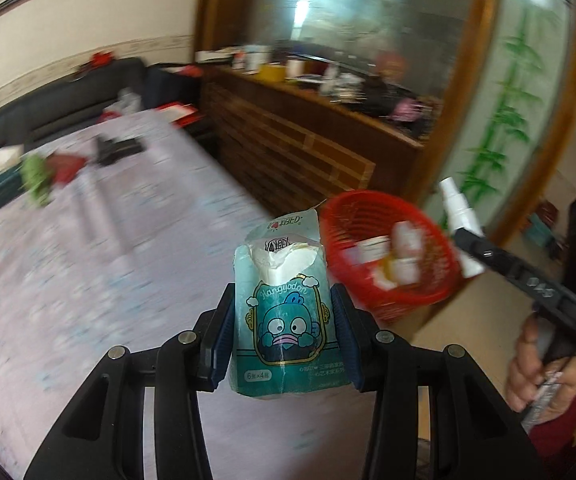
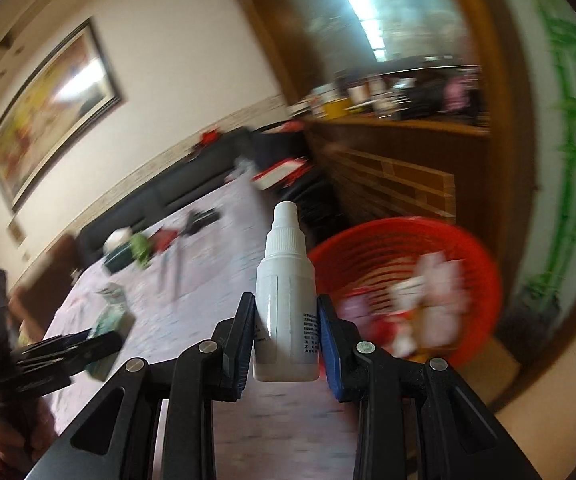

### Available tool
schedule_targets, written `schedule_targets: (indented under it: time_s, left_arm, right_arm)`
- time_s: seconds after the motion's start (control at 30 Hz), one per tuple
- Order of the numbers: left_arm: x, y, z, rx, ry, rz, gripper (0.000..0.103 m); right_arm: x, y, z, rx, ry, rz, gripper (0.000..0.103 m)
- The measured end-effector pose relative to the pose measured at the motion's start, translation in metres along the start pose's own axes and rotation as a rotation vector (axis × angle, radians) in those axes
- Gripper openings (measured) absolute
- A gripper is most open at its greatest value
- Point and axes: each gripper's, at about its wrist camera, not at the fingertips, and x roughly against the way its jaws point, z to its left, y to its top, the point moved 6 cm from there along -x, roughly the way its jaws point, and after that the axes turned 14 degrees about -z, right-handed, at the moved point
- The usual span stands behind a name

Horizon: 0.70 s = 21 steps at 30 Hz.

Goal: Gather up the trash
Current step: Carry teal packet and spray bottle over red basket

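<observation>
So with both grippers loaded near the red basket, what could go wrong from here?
The left gripper pinches a soft tissue pack that could slip or deform. The right gripper holds the white spray bottle low on its body, so it may tip. The red basket already holds trash, so drops might bounce out.

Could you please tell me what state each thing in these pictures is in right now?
Tissue pack: torn open at the top, clamped upright in the left gripper.
White spray bottle: capped, upright, clamped in the right gripper.
Red basket: open, already holding some trash.
Left jaws: shut on the pack.
Right jaws: shut on the bottle.
</observation>
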Motion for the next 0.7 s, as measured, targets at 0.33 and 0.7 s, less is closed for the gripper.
schedule_targets:
  time_s: [0.33, 0.7]
  left_arm:
    - [-0.045, 0.021, -0.077, -0.054, -0.096, 0.013, 0.044]
    - [-0.099, 0.008, -0.091, -0.061, -0.071, 0.078, 0.044]
  right_arm:
    - [0.022, 0.023, -0.075, -0.09, -0.112, -0.028, 0.033]
    - [-0.005, 0.021, -0.089, -0.12, -0.104, 0.017, 0.033]
